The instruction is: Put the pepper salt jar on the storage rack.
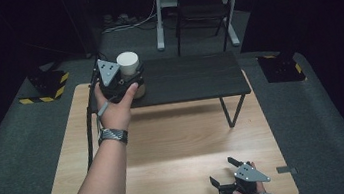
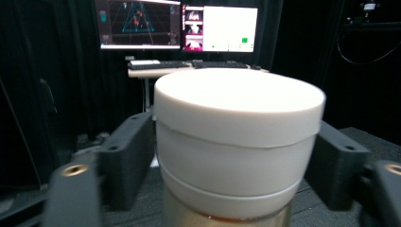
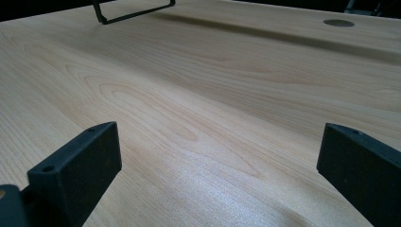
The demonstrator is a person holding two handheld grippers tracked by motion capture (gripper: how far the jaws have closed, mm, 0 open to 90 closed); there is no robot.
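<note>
A jar with a white lid stands at the left end of a low black shelf. My left gripper reaches around it from the near side, held by a hand with a wristband. In the left gripper view the jar sits between the two black jaws, which press against its sides just under the lid, so the left gripper is shut on it. My right gripper rests low over the wooden table near its front right edge. Its jaws stand wide apart with nothing between them.
The shelf stands on thin black wire legs at the back of the table. Behind the table are a folding chair and a desk with monitors. Black floor stands with yellow stripes flank the table.
</note>
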